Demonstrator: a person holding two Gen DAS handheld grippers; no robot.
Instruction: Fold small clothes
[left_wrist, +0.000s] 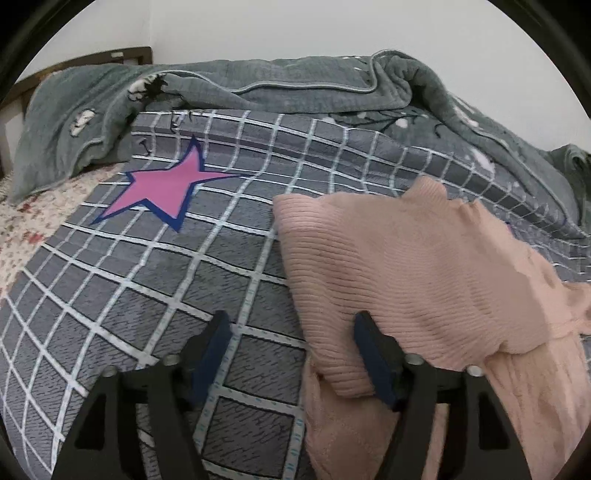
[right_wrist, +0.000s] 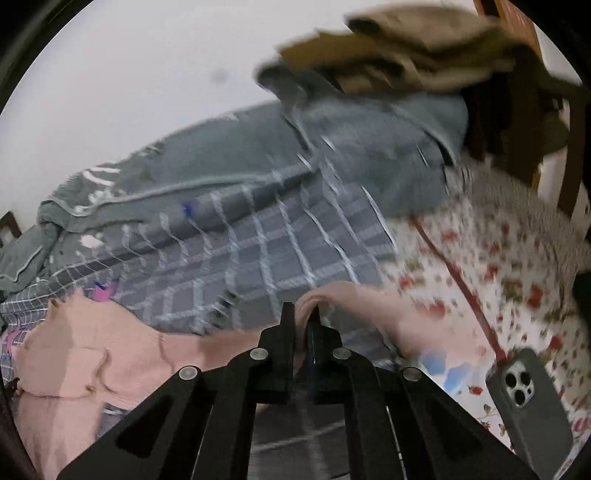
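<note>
Left wrist view: the left gripper (left_wrist: 288, 354) stands with its jaws spread wide over the bed. Its left finger (left_wrist: 208, 350) rests above the grey checked bedspread (left_wrist: 147, 280); the other finger lies against the folded edge of the pink ribbed sweater (left_wrist: 424, 280). The pads do not press on the fabric, and the gap between them shows bare bedspread and the sweater's near edge.

The pink ribbed sweater lies on the bedspread at 3 o'clock of this view, partly folded over itself, with a lower layer running down to 5 o'clock. A pink star print (left_wrist: 162, 192) sits on the bedspread at 10 o'clock, well apart from the sweater. A grey-green quilt (left_wrist: 295, 85) is bunched along the far edge from 10 to 2 o'clock. A floral sheet (left_wrist: 33, 225) shows at 9 o'clock.

Right wrist view (blurred): the right gripper (right_wrist: 300, 325) is closed, its jaws pinching a fold of the pink ribbed sweater, which arches up from the pads. The rest of the garment spreads toward 8 o'clock. A phone in a grey case (right_wrist: 528, 402) lies on the floral sheet at 4 o'clock. A stack of tan folded cloth (right_wrist: 406, 48) sits at 1 o'clock. No containers are visible in either view.
</note>
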